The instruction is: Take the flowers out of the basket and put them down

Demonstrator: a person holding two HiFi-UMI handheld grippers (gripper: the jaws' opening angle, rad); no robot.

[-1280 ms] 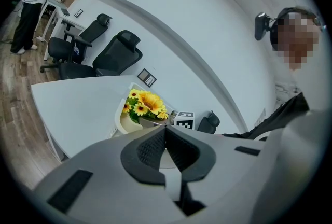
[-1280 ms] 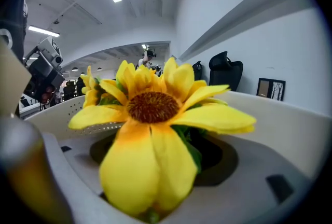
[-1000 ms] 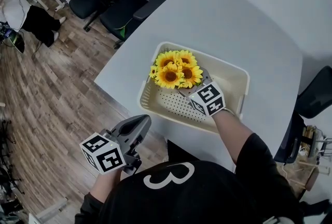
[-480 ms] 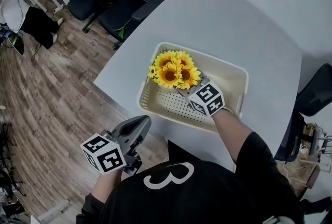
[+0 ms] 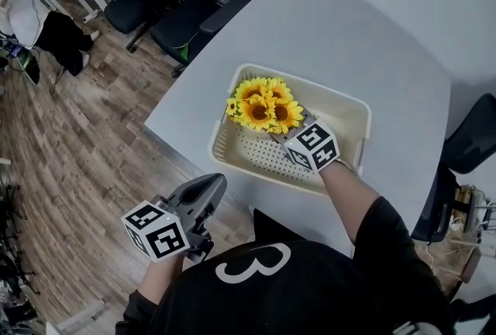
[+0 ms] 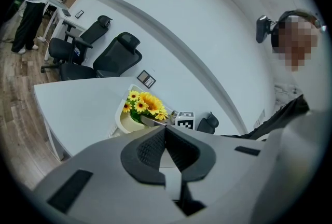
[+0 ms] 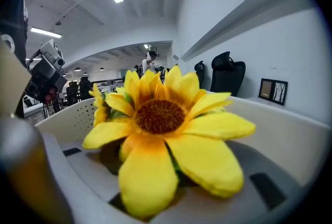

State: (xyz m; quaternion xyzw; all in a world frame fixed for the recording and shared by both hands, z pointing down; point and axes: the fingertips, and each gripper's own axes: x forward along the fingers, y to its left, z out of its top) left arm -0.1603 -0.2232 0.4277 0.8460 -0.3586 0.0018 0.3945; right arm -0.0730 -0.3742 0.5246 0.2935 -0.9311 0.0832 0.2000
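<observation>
Head view: flowers (image 5: 263, 105) sit in basket (image 5: 350, 113) on bench (image 5: 364, 39). Right gripper view adds that right gripper (image 5: 285, 133) fingers have just been closing and now clasp the flowers. Left gripper view: left gripper (image 6: 165, 129) fingers together, empty.

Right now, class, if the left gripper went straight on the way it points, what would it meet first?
Probably the near wall of the basket holding the sunflowers, though the table edge might come first; depth is unclear.
</observation>
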